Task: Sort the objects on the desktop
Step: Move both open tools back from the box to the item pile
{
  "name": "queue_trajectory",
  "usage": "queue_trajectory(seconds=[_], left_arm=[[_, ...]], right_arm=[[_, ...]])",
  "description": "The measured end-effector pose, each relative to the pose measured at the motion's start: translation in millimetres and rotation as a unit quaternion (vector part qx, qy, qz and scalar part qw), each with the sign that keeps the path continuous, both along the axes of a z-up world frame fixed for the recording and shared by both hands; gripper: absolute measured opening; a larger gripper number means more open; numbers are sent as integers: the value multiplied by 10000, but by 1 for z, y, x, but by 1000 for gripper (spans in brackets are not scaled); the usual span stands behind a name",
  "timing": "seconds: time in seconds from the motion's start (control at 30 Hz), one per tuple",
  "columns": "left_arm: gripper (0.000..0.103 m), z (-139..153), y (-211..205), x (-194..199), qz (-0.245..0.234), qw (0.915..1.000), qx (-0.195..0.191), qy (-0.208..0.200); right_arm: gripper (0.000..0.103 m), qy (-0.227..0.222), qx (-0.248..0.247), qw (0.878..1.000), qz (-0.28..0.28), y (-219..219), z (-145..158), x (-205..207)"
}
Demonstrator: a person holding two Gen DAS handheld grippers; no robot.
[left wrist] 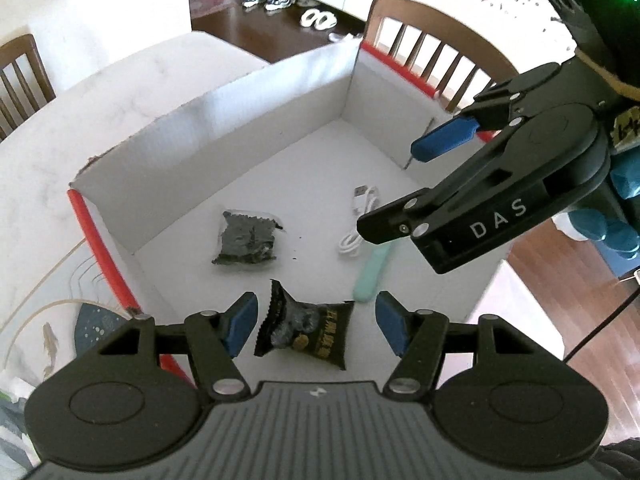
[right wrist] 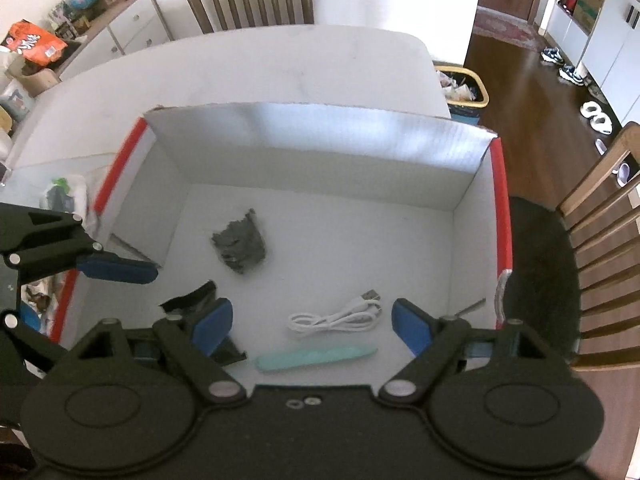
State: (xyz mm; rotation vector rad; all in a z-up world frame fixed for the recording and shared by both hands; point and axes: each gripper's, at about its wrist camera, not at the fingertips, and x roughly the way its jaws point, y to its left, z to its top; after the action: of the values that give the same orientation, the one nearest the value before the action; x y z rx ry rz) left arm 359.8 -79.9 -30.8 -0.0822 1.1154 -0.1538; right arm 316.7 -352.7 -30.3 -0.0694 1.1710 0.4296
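Black snack packet (left wrist: 306, 326) lies on the floor of the white box (left wrist: 280, 108), between the wide-spread left hand-held gripper (left wrist: 316, 326); the right hand-held gripper (right wrist: 312, 322), also wide, hovers above the white cable (right wrist: 336, 316).

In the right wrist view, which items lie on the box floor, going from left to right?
Black snack packet → clear bag of dark contents → mint green case → white USB cable; the last two overlap somewhat across.

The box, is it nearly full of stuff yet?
Four things already lie in the white box: a grey packet, a white cable, a mint stick and a black snack packet. Both tools, left and right, are open, holding nothing. Some clutter remains outside.
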Motion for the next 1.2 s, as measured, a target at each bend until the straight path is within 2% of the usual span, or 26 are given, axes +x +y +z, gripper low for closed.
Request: queue_trajectory(seconds=[0.3,0.53,0.73,1.1,1.2], left_arm=[[64,26,-2,-31,65,9986,-129,-517],[64,43,-2,-59,16,9969,-171,-771],[64,52,7,-88,86,9947,-303,-981],[64,69,35,-143,353,9881,-327,-1461],[69,73,47,-158,460,9858,-392,-1570]], right_arm=[[87,-307,179,9994,-33,8,25,-33],[87,-493,249,9984,-134,12,45,-60],[87,-861,126,9955,-382,22,58,-87],[87,-1373,215,9875,-745,61,62,-136],[88,-1506,231,9856,-735,74,63,-148]])
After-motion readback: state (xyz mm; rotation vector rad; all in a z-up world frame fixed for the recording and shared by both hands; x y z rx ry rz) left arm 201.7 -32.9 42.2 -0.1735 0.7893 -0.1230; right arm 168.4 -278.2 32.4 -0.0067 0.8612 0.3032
